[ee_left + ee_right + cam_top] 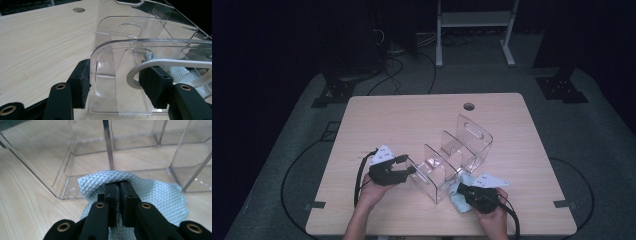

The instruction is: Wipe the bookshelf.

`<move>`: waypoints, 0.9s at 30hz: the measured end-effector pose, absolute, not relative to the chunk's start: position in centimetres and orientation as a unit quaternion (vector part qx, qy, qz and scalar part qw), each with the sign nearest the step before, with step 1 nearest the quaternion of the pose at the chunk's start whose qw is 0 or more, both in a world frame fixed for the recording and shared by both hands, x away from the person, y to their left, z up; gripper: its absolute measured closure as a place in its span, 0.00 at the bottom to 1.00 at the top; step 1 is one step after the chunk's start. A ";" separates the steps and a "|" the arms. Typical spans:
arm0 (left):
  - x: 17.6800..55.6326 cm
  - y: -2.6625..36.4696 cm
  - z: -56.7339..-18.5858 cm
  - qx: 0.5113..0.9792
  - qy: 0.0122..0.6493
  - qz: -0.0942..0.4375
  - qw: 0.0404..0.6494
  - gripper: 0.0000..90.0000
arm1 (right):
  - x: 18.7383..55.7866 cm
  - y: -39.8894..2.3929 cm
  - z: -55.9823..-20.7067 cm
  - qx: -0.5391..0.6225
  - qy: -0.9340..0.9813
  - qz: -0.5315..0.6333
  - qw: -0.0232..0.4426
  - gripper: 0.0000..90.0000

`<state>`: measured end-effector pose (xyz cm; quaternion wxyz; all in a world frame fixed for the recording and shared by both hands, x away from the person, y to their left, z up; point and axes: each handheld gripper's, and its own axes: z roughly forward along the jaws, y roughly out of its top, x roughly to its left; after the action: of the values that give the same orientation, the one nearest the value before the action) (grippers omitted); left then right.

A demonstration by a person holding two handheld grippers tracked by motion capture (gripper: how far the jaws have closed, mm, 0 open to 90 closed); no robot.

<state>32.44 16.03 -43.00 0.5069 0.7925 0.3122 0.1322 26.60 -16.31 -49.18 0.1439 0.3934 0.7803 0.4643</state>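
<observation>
A clear plastic organizer [452, 155] with several dividers stands on the wooden table [412, 120], right of centre. My left gripper [409, 170] comes at its near end panel [112, 57] from the left. My left gripper [119, 83] is shut on that panel, one pad on the panel's side edge and the other at its handle slot. A light blue cloth [459, 200] lies on the table against the organizer's near right corner. My right gripper [460, 189] is shut on a bunched fold of that cloth [155, 195], and in its own view my right gripper [119, 192] sits just in front of the organizer wall [110, 150].
A round cable hole [469, 106] sits near the table's far edge. Bare wood stretches to the left and far side of the organizer. Both cables trail off the near edge. A white frame [474, 20] and floor cables lie beyond the table.
</observation>
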 end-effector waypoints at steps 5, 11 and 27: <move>32.4 16.0 -43.0 0.793 0.312 0.132 0.507 0.48 | 26.5 -16.7 -48.1 0.392 0.768 0.484 0.151 0.94; 32.5 16.0 -43.0 0.792 0.312 0.132 0.507 0.48 | 26.8 -16.4 -49.7 0.397 0.779 0.465 0.136 0.94; 32.4 16.0 -43.0 0.792 0.314 0.133 0.507 0.48 | 27.9 -21.4 -46.0 0.442 0.707 0.519 0.188 0.94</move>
<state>32.43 15.98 -43.00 0.5069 0.7918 0.3137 0.1330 27.93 -21.40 -45.97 0.1876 0.4418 0.7072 0.5191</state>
